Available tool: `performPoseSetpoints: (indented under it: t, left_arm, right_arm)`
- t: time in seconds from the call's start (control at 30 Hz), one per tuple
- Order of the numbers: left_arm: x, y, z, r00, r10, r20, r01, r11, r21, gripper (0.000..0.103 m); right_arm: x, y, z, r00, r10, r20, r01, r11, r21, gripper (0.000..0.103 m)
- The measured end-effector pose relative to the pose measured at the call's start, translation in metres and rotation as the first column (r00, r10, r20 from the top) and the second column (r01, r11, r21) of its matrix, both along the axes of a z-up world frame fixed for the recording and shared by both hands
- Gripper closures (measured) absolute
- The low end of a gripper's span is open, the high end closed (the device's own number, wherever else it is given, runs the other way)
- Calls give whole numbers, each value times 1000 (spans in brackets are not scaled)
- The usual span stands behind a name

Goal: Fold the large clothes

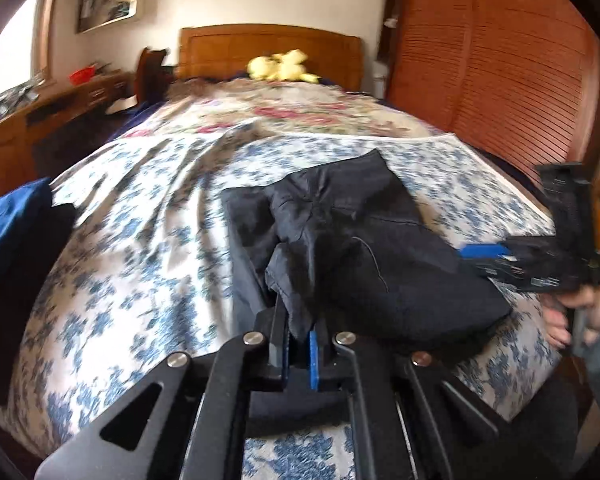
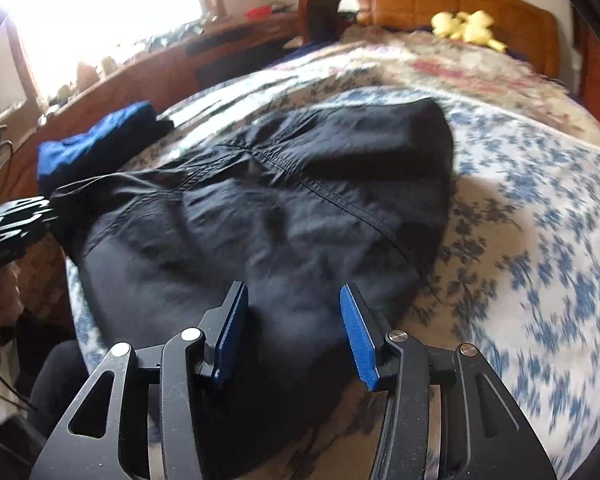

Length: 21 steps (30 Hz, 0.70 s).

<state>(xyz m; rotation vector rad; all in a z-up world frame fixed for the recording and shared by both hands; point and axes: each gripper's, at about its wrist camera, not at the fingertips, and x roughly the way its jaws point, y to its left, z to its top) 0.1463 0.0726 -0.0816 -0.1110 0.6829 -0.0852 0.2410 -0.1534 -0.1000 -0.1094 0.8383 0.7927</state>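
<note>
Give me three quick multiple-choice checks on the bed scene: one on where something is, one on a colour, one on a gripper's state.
1. Where is the yellow plush toy?
A. by the wooden headboard
B. on the black garment
C. on the desk

2. What colour is the folded cloth beyond the black garment?
A. red
B. blue
C. green

3. How is the left gripper?
A. wide open
B. shut on black fabric
C. out of view

Answers: 1 A, it lies at the far end of the bed against the headboard. 2 B, it is bright blue in both views. 3 B, its blue pads pinch a bunch of the garment.
</note>
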Motion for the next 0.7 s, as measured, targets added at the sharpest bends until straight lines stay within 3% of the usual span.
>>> performPoseSetpoints:
  t: [0.1, 0.33, 0.6, 0.7]
  left_arm:
    - [-9, 14, 4, 999, 34, -9, -35, 999, -27, 98]
    - [-30, 24, -10, 995, 47, -91, -49, 999, -22, 98]
    - [-52, 14, -10, 992, 29, -121, -27, 1000, 12, 90]
    - [-62, 17, -9, 992, 26, -120, -23, 999, 23, 85]
  right_arm:
    - [-12, -6, 16, 999, -44, -26, 44, 999, -3, 55]
    - [-40, 1, 59, 998, -38, 56, 41, 997, -59, 55]
    - [-44, 29, 20, 1000, 8, -24, -11, 992, -127, 55]
    - [-48, 34, 7, 1000, -4, -8, 3, 990, -144, 52]
